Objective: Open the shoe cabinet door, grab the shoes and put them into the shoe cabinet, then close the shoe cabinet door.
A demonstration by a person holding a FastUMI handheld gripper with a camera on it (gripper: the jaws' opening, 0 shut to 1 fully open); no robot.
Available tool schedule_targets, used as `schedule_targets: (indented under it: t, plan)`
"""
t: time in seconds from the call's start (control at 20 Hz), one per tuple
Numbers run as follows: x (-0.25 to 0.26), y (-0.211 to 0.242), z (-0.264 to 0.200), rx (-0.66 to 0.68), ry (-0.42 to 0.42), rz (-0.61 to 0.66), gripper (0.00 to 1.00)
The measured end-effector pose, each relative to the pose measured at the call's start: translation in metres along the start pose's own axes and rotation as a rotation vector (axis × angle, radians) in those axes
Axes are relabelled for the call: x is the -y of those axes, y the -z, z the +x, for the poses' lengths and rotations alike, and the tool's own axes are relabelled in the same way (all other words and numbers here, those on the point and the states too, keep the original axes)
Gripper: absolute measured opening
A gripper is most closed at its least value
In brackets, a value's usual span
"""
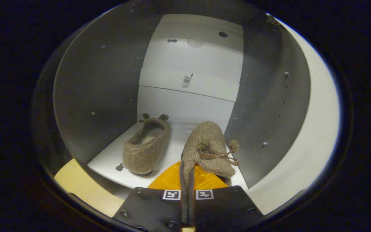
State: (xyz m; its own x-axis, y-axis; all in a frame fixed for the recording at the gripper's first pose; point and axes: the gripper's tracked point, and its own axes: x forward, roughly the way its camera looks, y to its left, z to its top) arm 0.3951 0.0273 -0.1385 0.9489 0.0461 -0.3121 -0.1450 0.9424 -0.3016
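Note:
Two brown fuzzy slippers are inside the open shoe cabinet [185,64]. The left slipper [147,145] stands on the white bottom shelf [108,159], its opening facing me. The right slipper [209,148], with a bow and pompom on top, is held at its edge just ahead of my fingers. My gripper [187,175] is shut on that slipper's rim, the two fingers pressed together with the fuzzy fabric pinched between them. It hovers at the shelf's front edge, right of the left slipper.
Grey side walls [101,93] with rows of peg holes close in the cabinet on both sides. A white back panel [188,106] lies beyond the slippers. A white door or panel [314,129] stands to the right. Light wooden floor [82,187] shows below the shelf.

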Motion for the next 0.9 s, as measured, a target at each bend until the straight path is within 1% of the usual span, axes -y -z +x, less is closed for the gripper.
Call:
schedule_targets:
  t: [0.35, 0.75, 0.9]
  plan:
    - [0.008, -0.017, 0.049, -0.001, 0.006, -0.059, 0.03]
    - [-0.001, -0.018, 0.096, -0.034, -0.031, -0.143, 0.02]
    - [-0.005, -0.016, 0.102, -0.037, -0.040, -0.159, 0.03]
